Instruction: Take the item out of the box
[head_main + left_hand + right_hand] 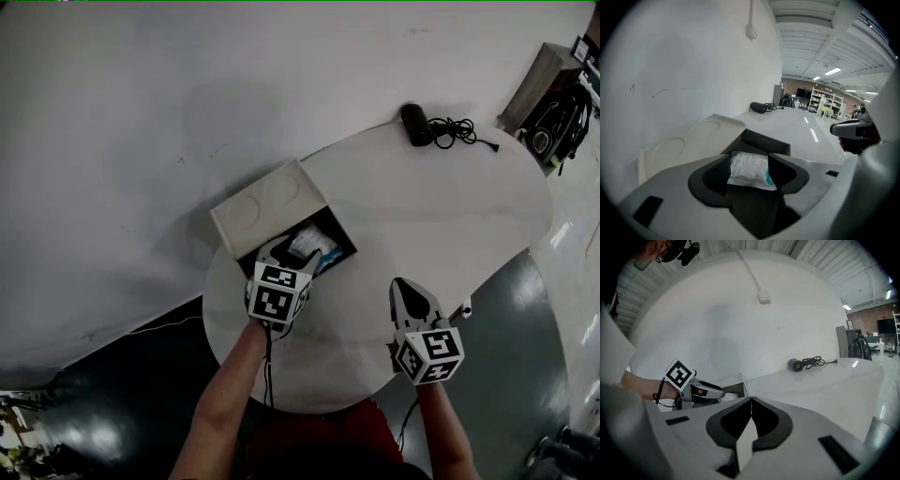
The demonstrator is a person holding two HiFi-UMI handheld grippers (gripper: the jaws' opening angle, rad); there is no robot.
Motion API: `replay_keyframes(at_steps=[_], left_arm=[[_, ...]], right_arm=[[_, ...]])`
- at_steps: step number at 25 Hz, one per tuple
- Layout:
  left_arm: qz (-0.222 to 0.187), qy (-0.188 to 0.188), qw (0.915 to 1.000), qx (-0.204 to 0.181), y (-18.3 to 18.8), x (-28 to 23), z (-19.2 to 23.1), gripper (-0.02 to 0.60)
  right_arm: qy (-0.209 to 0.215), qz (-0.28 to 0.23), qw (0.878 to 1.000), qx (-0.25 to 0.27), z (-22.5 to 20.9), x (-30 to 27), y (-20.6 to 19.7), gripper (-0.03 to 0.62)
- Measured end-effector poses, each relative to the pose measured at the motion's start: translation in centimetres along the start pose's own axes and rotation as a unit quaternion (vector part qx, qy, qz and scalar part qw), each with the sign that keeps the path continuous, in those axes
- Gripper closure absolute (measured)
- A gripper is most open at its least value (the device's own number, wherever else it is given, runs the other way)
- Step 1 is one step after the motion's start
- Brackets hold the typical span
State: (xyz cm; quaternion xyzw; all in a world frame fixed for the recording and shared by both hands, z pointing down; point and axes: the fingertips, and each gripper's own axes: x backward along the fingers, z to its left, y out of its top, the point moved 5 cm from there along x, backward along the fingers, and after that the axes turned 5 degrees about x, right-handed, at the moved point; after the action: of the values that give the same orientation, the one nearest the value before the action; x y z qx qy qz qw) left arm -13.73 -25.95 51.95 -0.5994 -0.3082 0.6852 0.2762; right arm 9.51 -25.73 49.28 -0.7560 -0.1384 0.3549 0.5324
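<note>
An open cardboard box [330,228] sits at the left rim of the round white table [450,216], its pale lid [267,202] folded back toward the wall. Inside lies a white packet with a blue corner [306,243]. My left gripper [295,251] reaches into the box. In the left gripper view the packet [749,169] lies between the spread jaws of the left gripper [750,161], with the box's dark wall [764,140] behind. My right gripper [398,284] hovers over bare table to the right, jaws pressed together [751,399], holding nothing.
A black device with a coiled cable [422,125] lies at the table's far edge. A cabinet holding dark gear [548,89] stands beyond the table at the upper right. A white wall runs close behind the box.
</note>
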Motion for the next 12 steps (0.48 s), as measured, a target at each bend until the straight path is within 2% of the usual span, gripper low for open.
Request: replay_keyframes(at_steps=[12], left_arm=[[0.067,-0.013,0.9973,-0.028,-1.5,-2.6,0.3,0.31]], right_arm=[[-0.006,0.015,1.0,-0.006,-0.4,-0.4,-1.0,0.58]])
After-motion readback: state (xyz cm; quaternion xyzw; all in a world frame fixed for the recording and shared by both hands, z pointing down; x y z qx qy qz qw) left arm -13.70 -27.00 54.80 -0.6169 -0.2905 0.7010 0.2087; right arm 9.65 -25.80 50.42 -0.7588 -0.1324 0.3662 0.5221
